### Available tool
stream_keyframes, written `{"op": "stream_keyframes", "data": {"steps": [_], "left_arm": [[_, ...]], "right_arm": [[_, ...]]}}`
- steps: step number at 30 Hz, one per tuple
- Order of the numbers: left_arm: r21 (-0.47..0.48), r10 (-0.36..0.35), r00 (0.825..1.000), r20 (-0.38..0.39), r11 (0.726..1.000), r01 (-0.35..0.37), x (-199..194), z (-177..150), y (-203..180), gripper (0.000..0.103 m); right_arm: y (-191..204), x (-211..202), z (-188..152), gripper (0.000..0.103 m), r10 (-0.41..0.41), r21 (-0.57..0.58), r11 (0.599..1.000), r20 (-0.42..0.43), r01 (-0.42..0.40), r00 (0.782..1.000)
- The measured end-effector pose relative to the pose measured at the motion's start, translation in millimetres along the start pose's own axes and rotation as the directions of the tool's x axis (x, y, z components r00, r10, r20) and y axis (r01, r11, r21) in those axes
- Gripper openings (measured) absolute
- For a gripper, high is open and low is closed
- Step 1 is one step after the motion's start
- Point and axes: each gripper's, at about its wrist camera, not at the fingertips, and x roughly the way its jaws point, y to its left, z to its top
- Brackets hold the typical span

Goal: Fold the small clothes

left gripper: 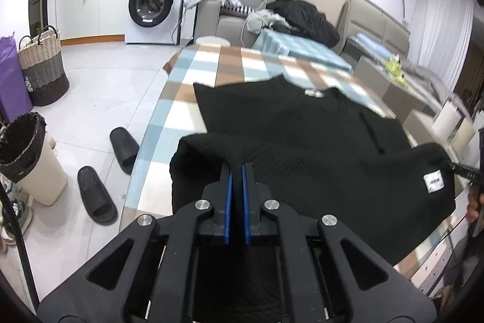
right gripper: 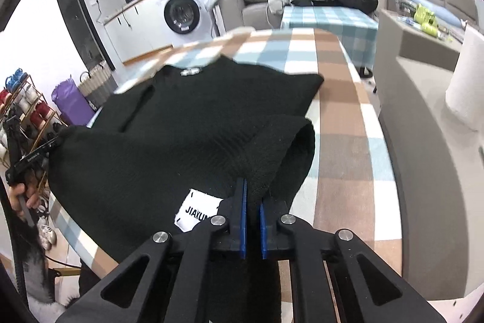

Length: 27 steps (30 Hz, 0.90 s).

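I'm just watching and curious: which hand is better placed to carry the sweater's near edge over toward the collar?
Neither alone, probably. The left gripper and right gripper are each shut on a near corner of the black sweater, lifted off the checked tablecloth. Both look equally placed, so likely both together.

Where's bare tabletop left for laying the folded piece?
Bare checked tablecloth lies on the right gripper side of the black knit garment, up to the table's edge. Another strip runs beyond the collar. The near half is crowded: both grippers, left gripper too, pinch the raised hem.
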Motion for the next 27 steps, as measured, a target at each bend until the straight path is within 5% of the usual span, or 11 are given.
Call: {"op": "stream_keyframes", "data": {"steps": [9,17,22,27], "left_arm": [[-0.048,0.006,0.998,0.067,0.999,-0.003,-12.6,18.0,7.3,0.003],[-0.080,0.036,0.995,0.092,0.996,-0.028,19.7,54.5,12.5,0.003],[-0.099,0.064,0.997,0.050,0.993,-0.059,62.2,68.9,17.5,0.004],[-0.085,0.111,0.993,-0.034,0.990,-0.113,96.2,60.4,21.2,0.008]], "right_arm": [[-6.7,-25.9,12.0,0.005,-0.021,0.096,0.995,0.160,0.006,0.987],[-12.5,-20.9,45.0,0.005,-0.025,0.158,0.987,0.275,-0.020,0.961],[-18.6,10.1,73.6,0.005,-0.066,0.206,0.978,0.244,0.015,0.967],[-29.0,52.0,77.4,0.009,-0.097,0.255,0.965,0.126,0.062,0.987]]}}
